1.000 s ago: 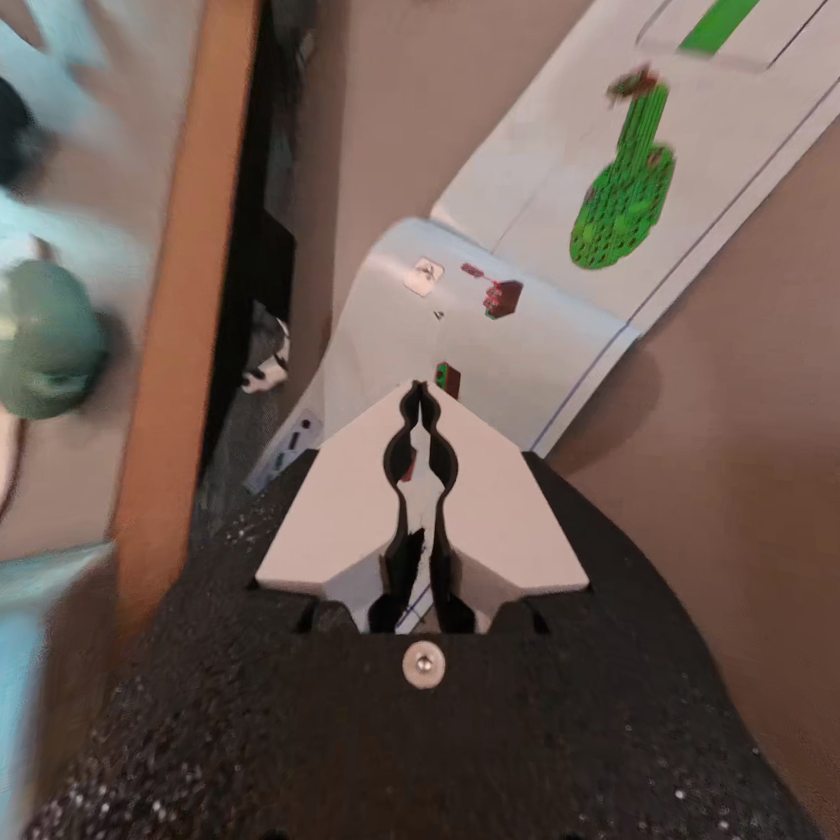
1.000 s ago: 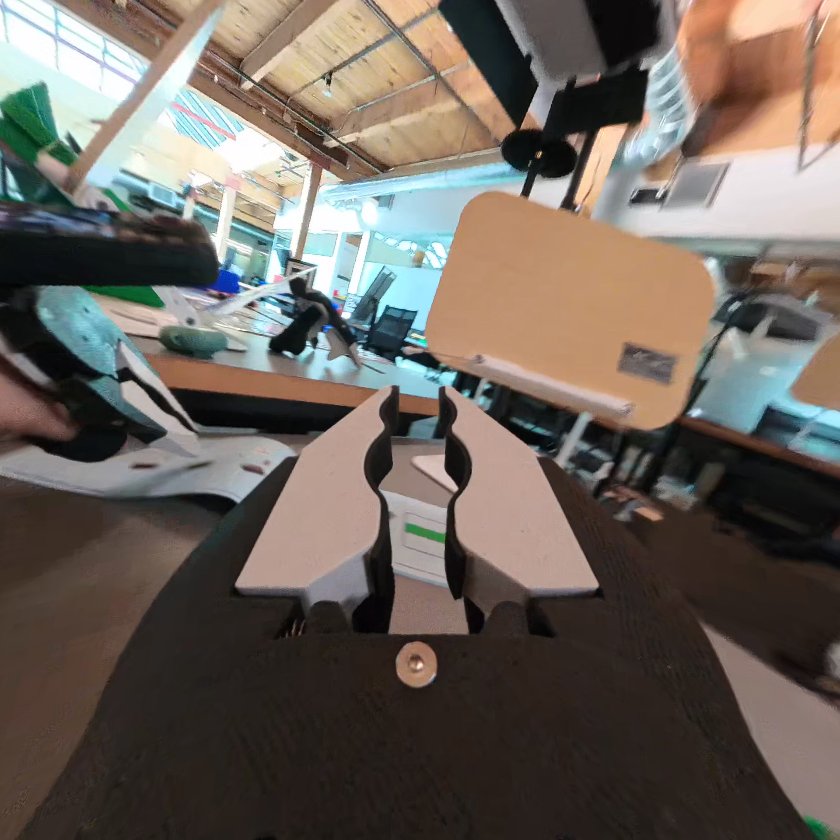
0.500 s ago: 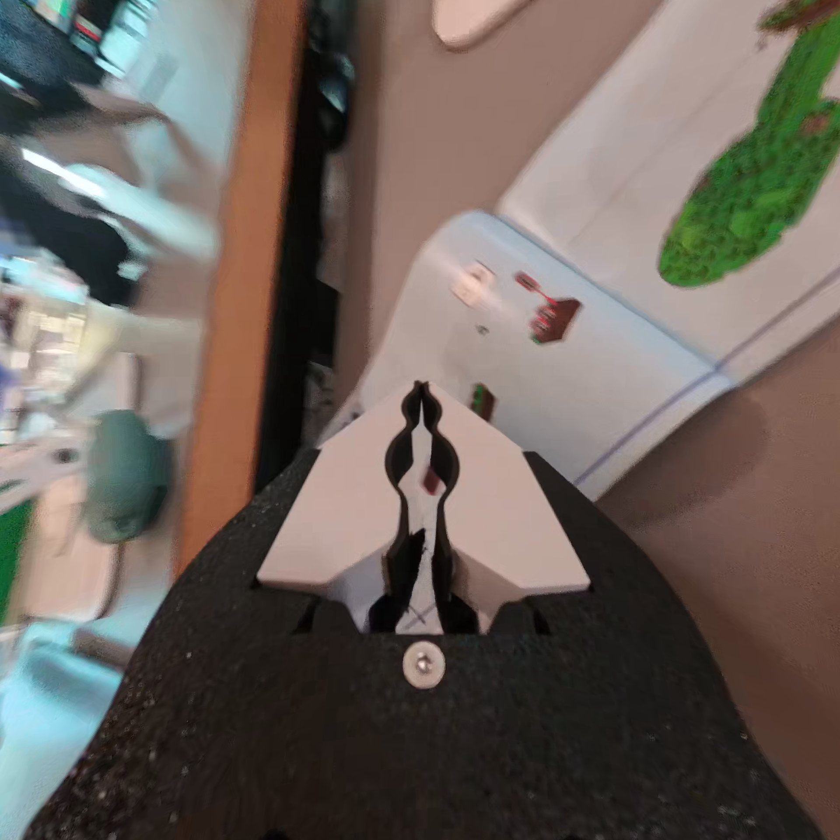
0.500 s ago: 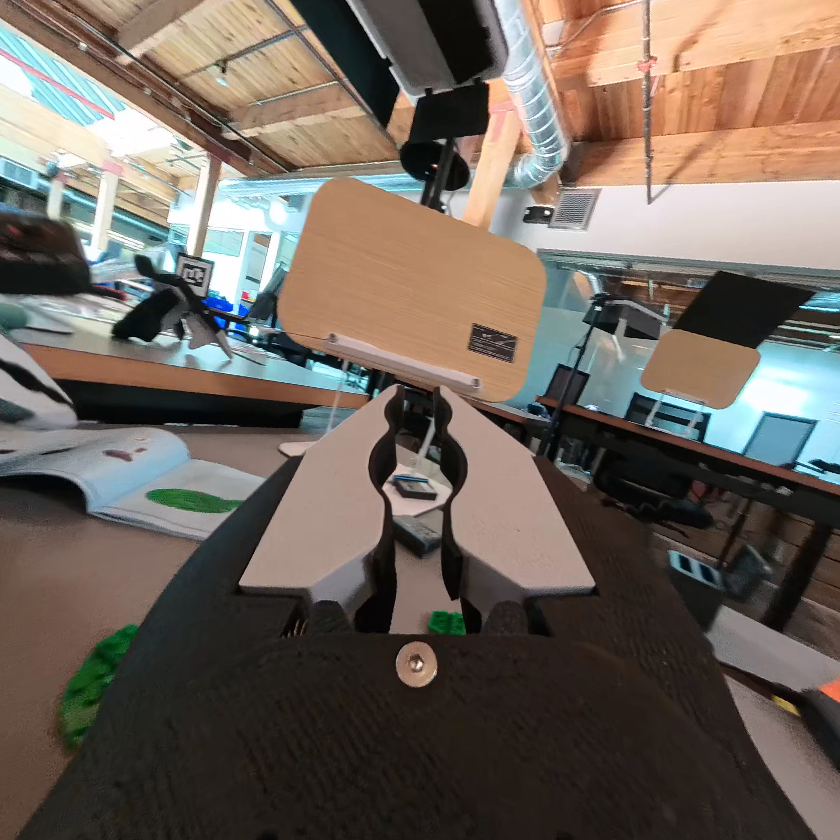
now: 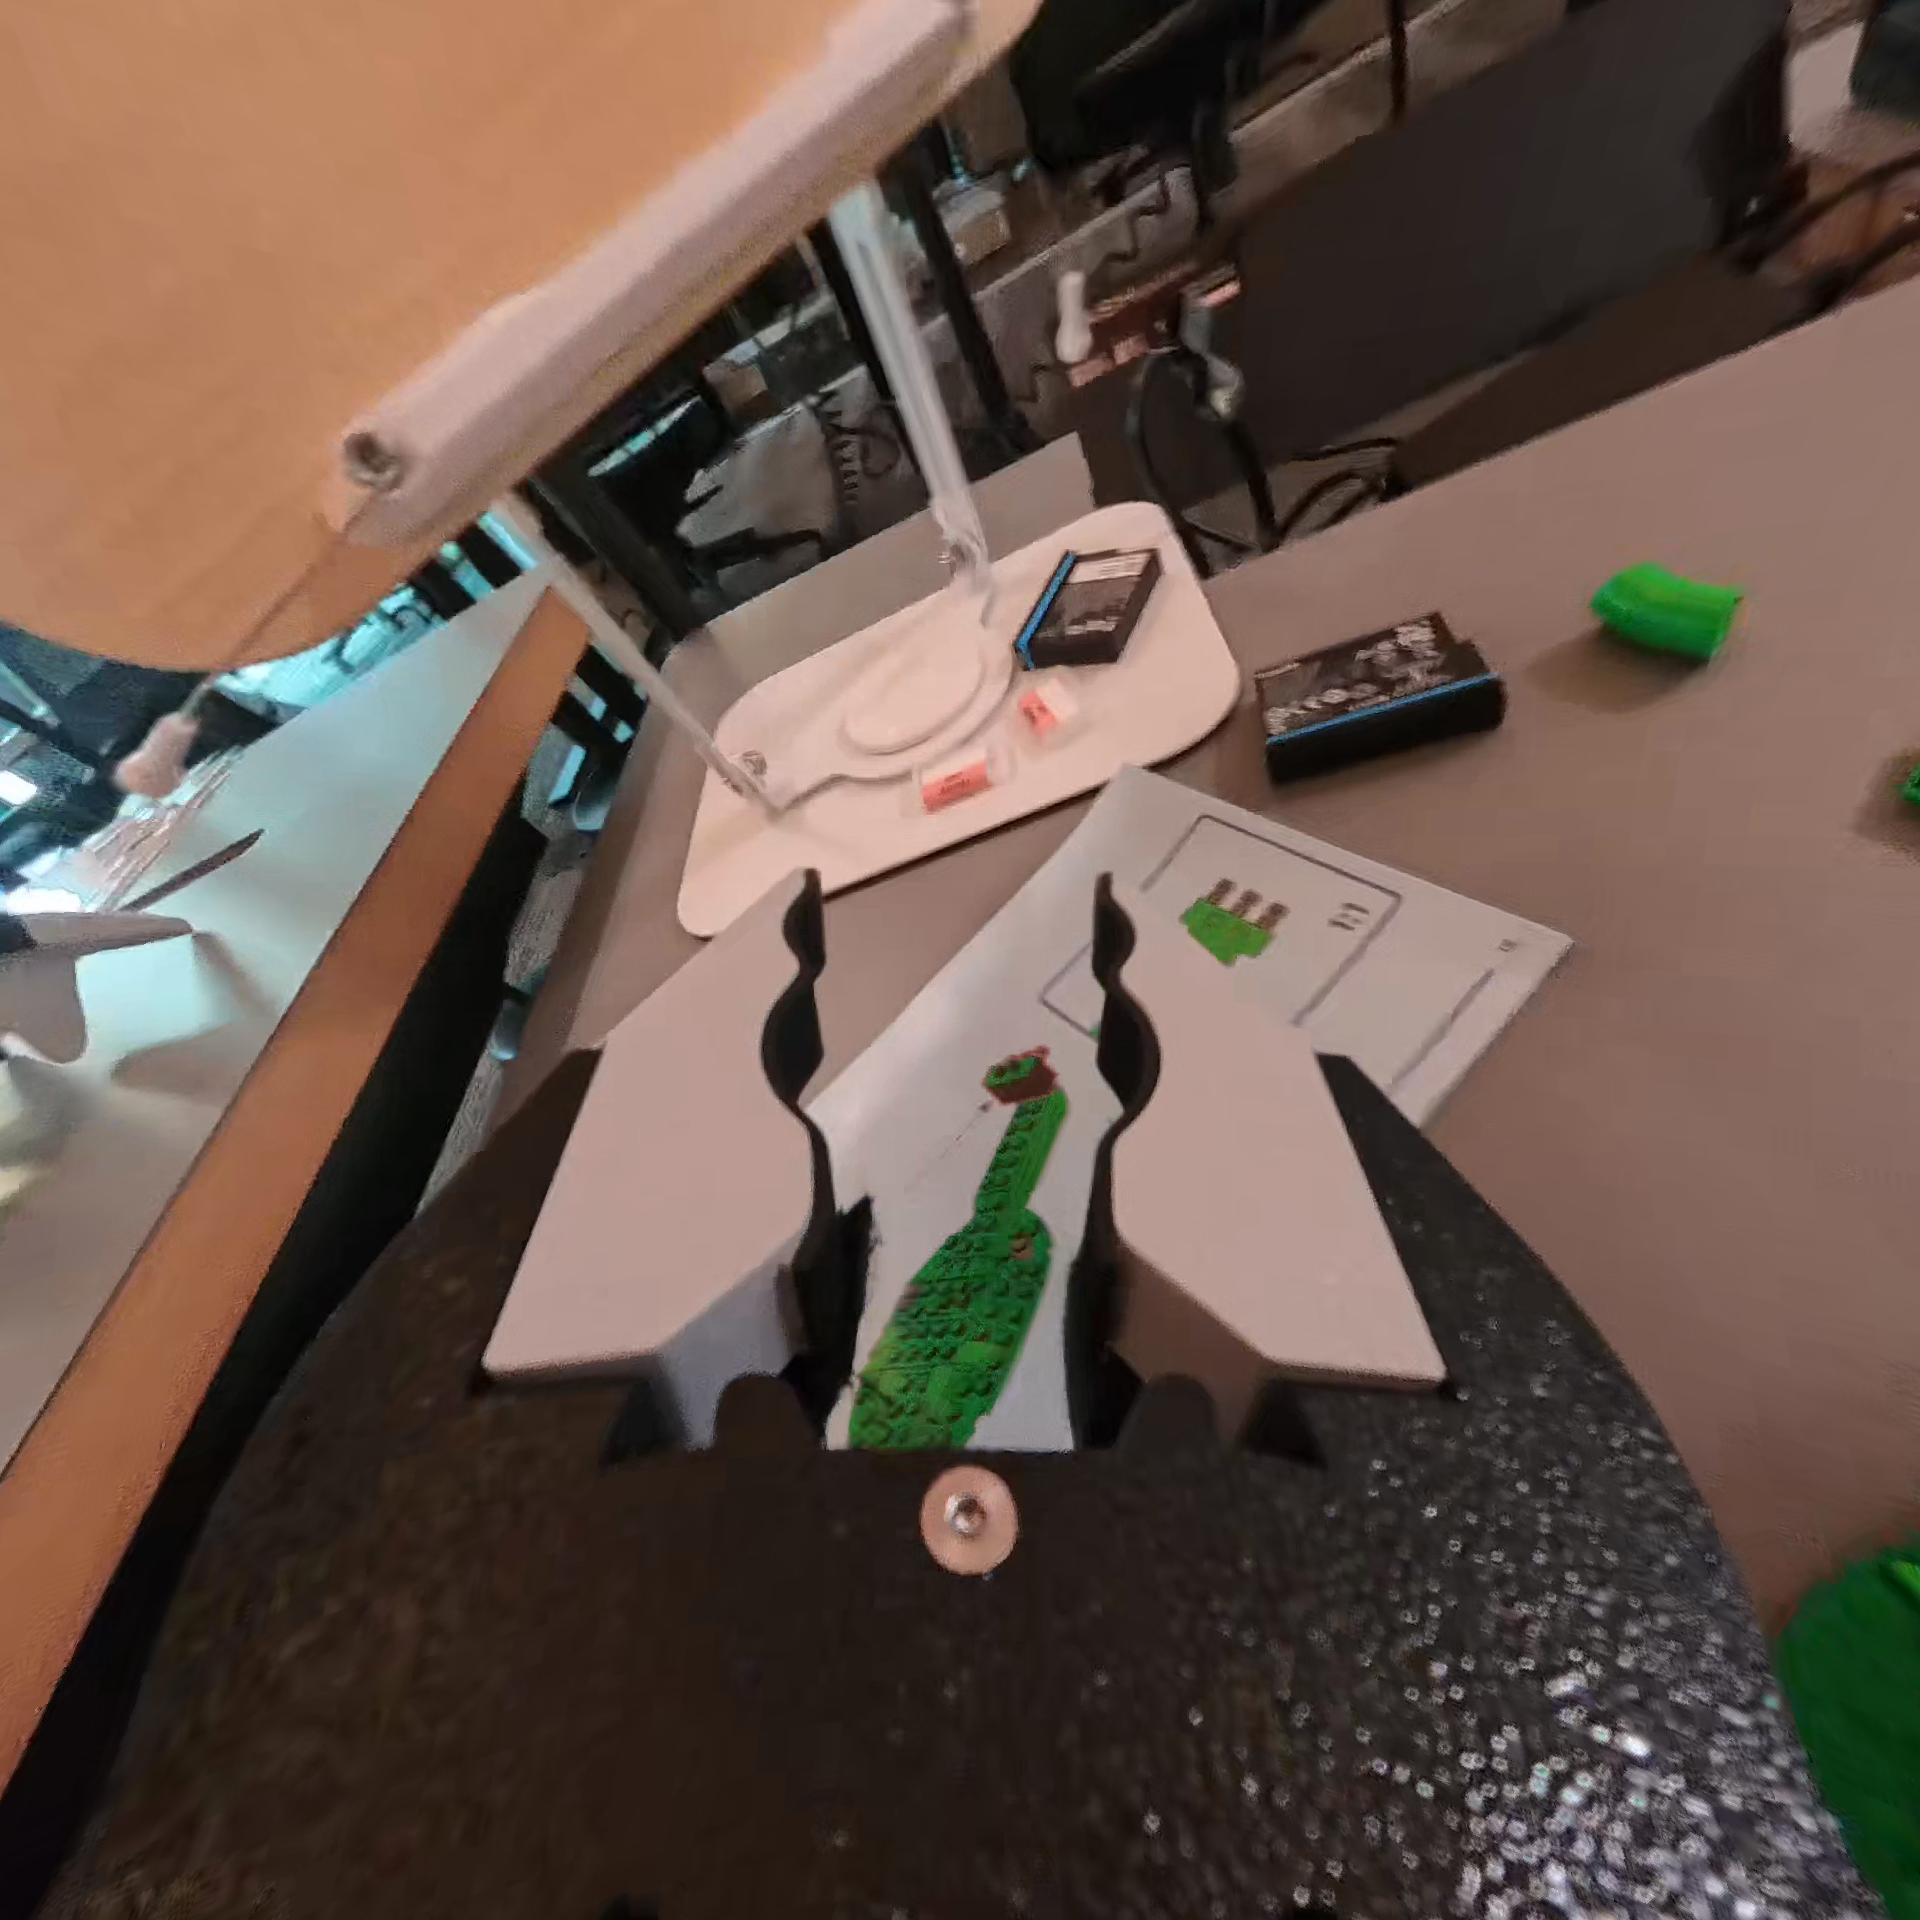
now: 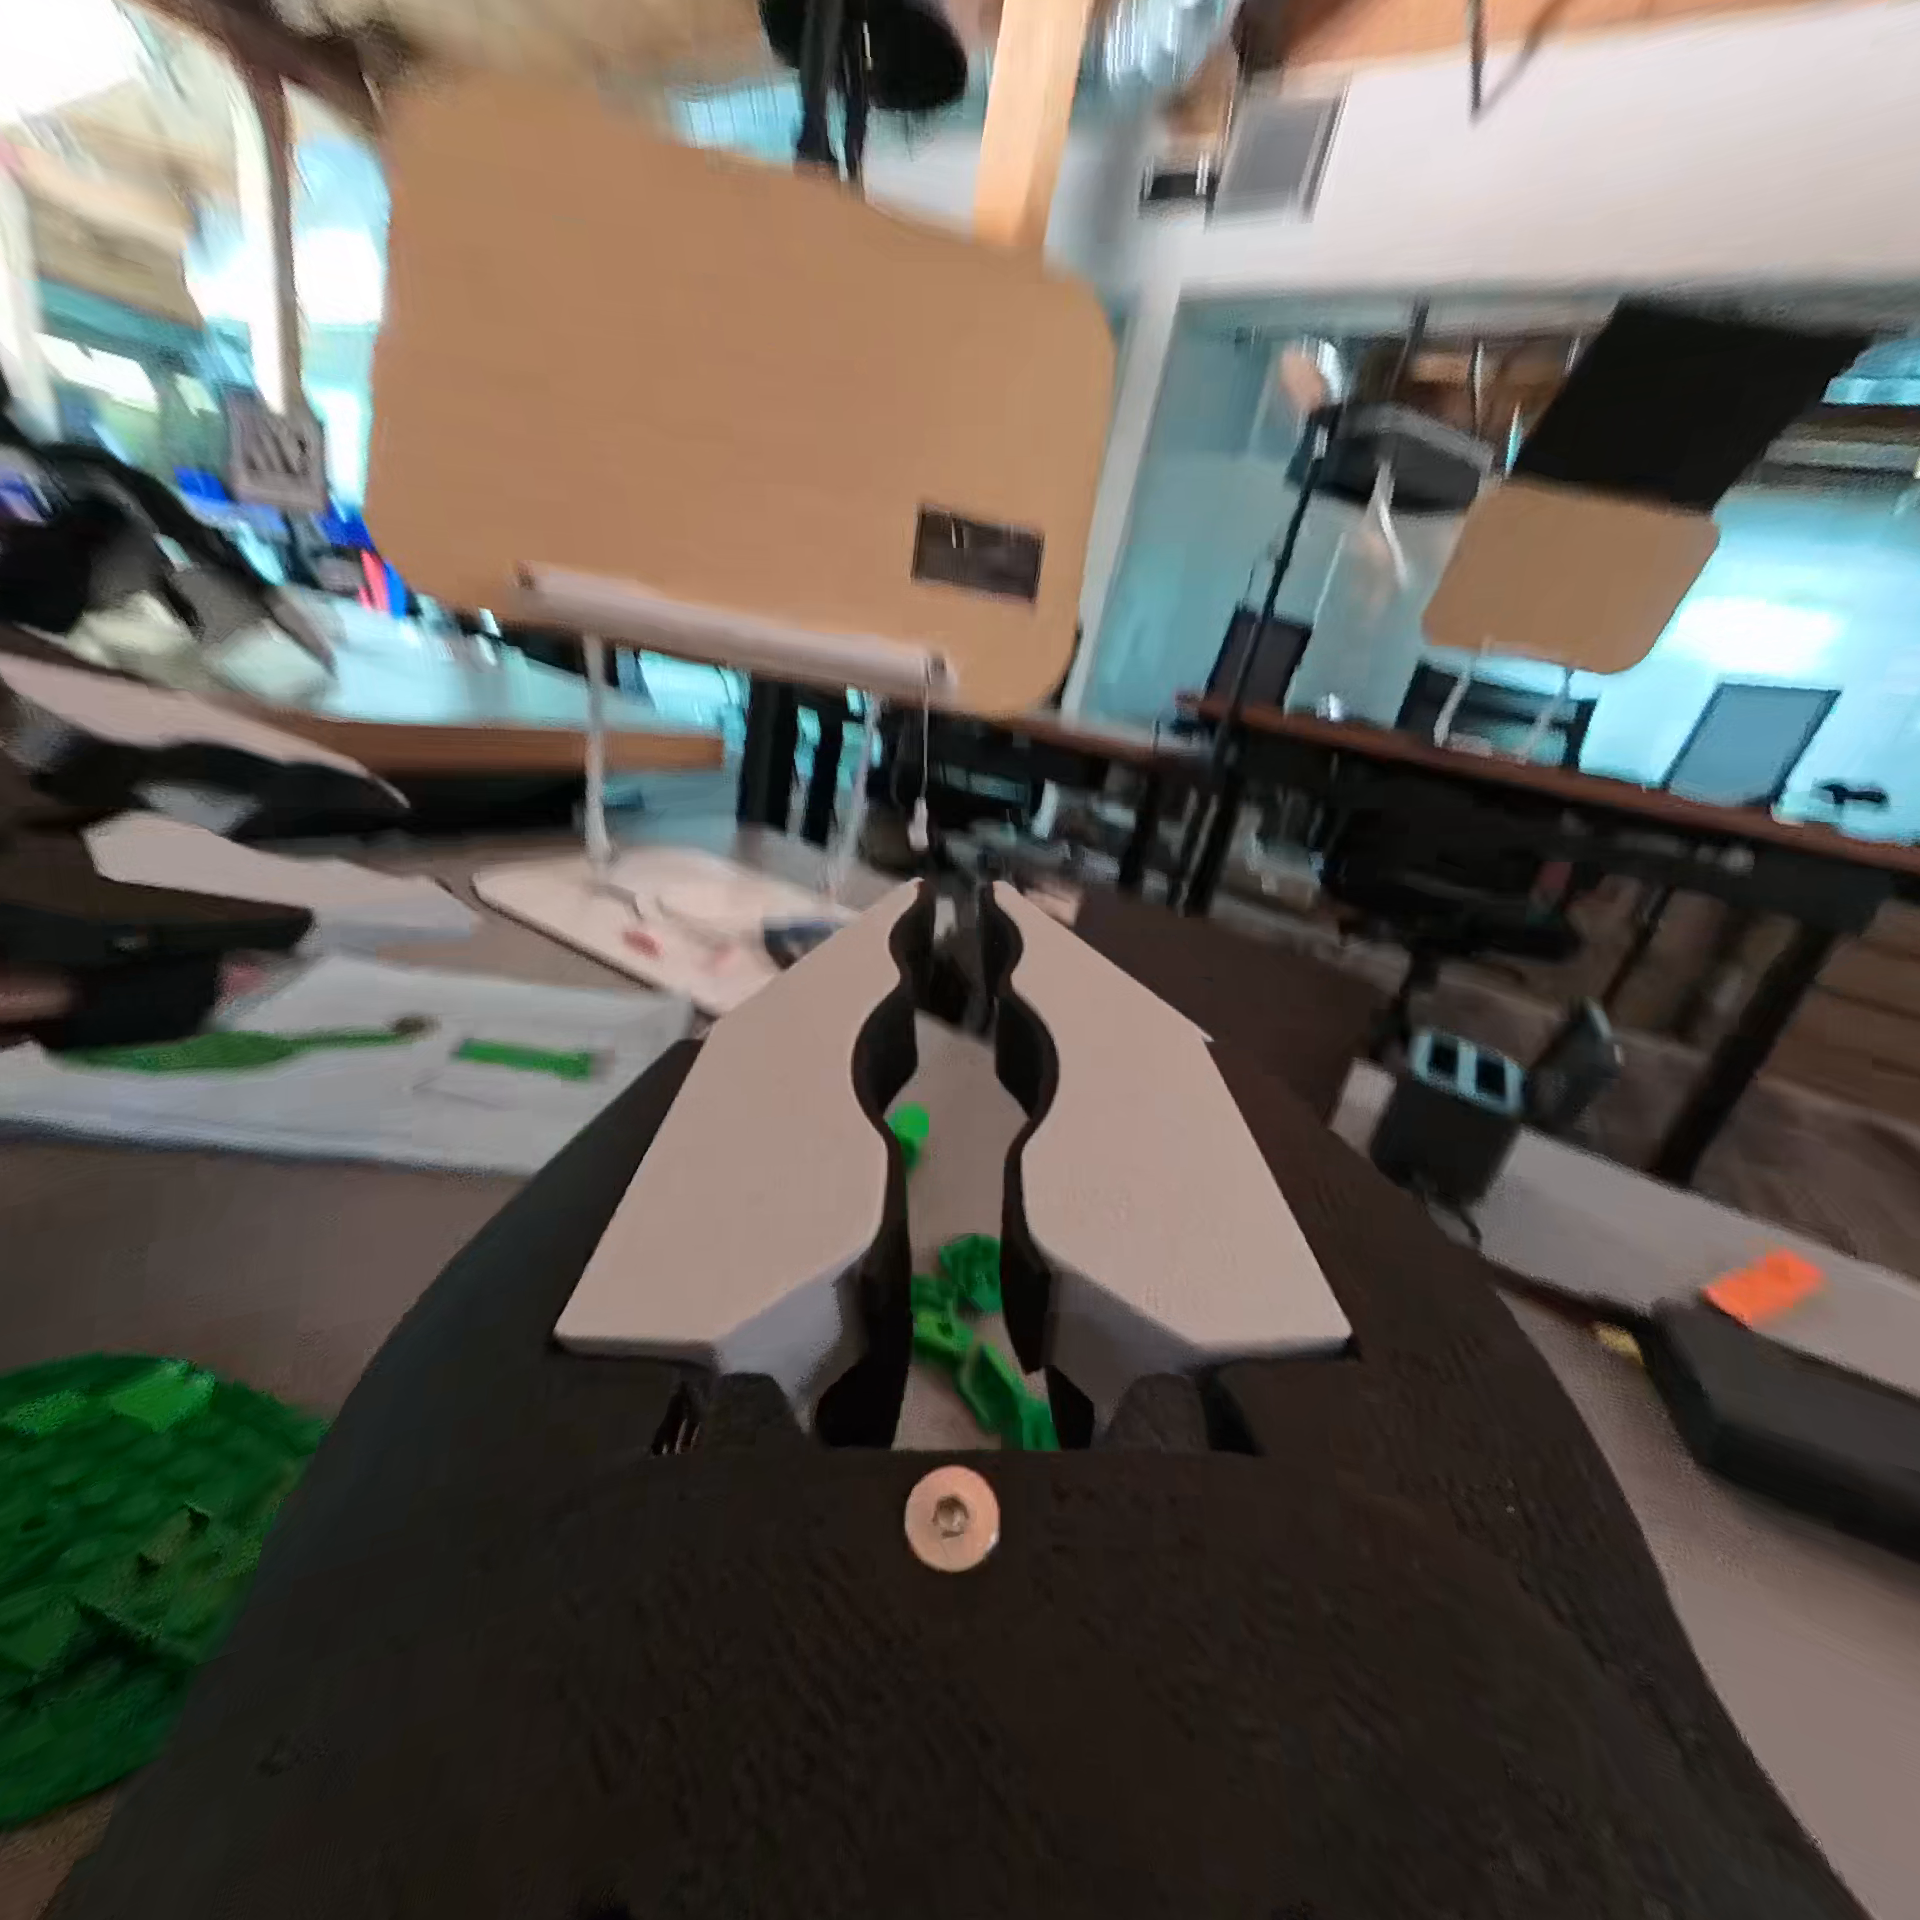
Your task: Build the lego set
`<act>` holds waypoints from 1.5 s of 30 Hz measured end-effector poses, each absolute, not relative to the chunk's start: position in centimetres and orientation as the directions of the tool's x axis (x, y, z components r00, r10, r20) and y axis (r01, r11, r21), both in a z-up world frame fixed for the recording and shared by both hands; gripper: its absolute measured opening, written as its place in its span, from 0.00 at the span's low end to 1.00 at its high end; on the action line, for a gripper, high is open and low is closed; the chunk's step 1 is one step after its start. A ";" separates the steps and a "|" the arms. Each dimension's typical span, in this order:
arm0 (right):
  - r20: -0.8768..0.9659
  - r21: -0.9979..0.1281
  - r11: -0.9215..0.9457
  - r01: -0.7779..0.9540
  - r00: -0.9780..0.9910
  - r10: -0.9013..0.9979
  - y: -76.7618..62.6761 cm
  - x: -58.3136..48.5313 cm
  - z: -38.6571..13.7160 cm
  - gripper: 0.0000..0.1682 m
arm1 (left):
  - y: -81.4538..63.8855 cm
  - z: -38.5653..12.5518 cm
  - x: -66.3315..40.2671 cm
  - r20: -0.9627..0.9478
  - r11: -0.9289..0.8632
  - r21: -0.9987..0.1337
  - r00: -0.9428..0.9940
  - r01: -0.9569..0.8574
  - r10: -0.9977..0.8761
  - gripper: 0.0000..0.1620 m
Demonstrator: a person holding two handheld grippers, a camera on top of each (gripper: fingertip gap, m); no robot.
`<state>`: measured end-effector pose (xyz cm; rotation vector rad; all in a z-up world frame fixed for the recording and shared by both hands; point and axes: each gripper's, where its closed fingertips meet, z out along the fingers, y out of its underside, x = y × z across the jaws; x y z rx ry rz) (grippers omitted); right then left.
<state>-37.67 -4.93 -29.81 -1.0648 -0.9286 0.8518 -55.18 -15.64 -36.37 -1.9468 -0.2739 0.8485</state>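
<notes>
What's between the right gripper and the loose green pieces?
Nothing visible. The right gripper is open and empty above the table; the green pieces lie loose below the gap between its fingers.

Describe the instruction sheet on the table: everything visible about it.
The instruction sheet is thin white paper lying flat on the grey table, near the white stand base. It is printed with a long green brick model topped with a brown bit, plus a boxed picture of a small green part. The open left tool hangs over it; contact cannot be told. The right wrist view shows it blurred.
</notes>
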 end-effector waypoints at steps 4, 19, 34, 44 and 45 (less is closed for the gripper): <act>0.223 -0.963 0.261 -0.069 0.342 0.913 -5.1 -38.4 -30.8 0.03 | -14.3 -37.2 -52.6 -0.516 -0.507 -0.816 0.748 -0.279 0.418 0.32; 0.129 -0.985 0.150 -0.089 0.210 0.969 -7.3 -38.8 -31.9 0.02 | -11.8 -41.3 -48.3 -0.437 -0.507 -0.796 0.894 -0.331 0.102 0.34; 0.161 -0.980 0.180 -0.080 0.200 0.967 -7.7 -39.2 -32.1 0.02 | -11.6 -42.6 -47.1 -0.273 -0.548 -0.801 0.962 -0.240 -0.022 0.14; 0.156 -0.981 0.176 -0.080 0.210 0.965 -7.3 -39.1 -32.1 0.02 | -11.6 -42.8 -47.4 -0.201 -0.567 -0.806 0.980 -0.172 -0.012 0.16; 0.158 -0.981 0.178 -0.080 0.210 0.965 -7.3 -39.2 -32.1 0.02 | -11.6 -42.9 -47.4 -0.198 -0.568 -0.805 0.980 -0.171 -0.015 0.14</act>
